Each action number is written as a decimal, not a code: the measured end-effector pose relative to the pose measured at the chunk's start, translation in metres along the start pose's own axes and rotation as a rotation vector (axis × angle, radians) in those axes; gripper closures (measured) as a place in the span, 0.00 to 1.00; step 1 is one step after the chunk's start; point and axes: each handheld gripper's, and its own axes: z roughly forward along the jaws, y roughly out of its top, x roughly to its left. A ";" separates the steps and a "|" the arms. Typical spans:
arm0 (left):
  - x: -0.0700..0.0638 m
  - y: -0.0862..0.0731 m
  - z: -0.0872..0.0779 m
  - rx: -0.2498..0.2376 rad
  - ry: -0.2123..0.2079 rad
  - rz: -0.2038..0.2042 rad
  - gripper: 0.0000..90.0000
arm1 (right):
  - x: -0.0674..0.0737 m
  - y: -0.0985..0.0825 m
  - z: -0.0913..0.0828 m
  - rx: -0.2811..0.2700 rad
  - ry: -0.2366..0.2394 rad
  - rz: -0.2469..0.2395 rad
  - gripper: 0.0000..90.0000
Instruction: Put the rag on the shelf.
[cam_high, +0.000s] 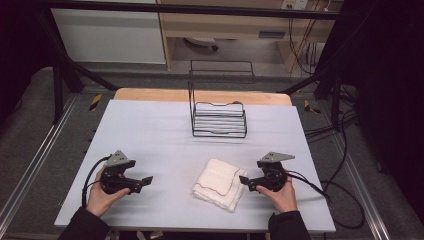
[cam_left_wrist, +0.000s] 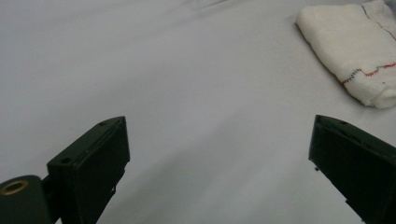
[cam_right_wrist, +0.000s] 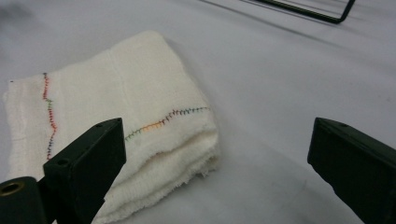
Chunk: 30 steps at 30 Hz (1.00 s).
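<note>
The folded cloth (cam_high: 218, 183) is lying on the near right part of the table (cam_high: 150, 130), just beside the right gripper (cam_high: 243, 180) and well apart from the left gripper (cam_high: 147, 180). Both grippers are being held with jaws wide apart and nothing between them; in the right gripper view the cloth (cam_right_wrist: 116, 135) is showing in front of one jaw and bare table in front of the other.

Trouble is being invited in a few ways. If the cloth is being pinched from this side, only the top layer at the frayed corner may be caught, and the fold is likely being pulled open as it is lifted. If the jaws are being pushed in low, the whole stack may be shoved across the smooth cover instead of being gripped. The wire rack (cam_high: 218, 120) is standing well apart at the far side, so a limp cloth carried there is at risk of being snagged on its bars or draped unevenly.

The cloth is being seen as white and thick, folded into several layers, with a line of multicoloured stitching running across its top and a second one near its far edge (cam_left_wrist: 369, 72). Its edges are looking soft and slightly ragged.
</note>
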 end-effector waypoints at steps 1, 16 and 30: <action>-0.002 0.002 0.002 0.006 -0.003 0.008 0.06 | -0.001 -0.001 0.000 0.001 -0.007 0.009 0.05; -0.046 0.053 0.043 0.013 -0.047 0.067 0.11 | -0.001 -0.005 -0.004 -0.005 -0.037 0.002 0.02; -0.075 0.090 0.092 0.034 -0.064 0.073 0.18 | -0.001 -0.005 -0.006 -0.012 -0.041 0.001 0.02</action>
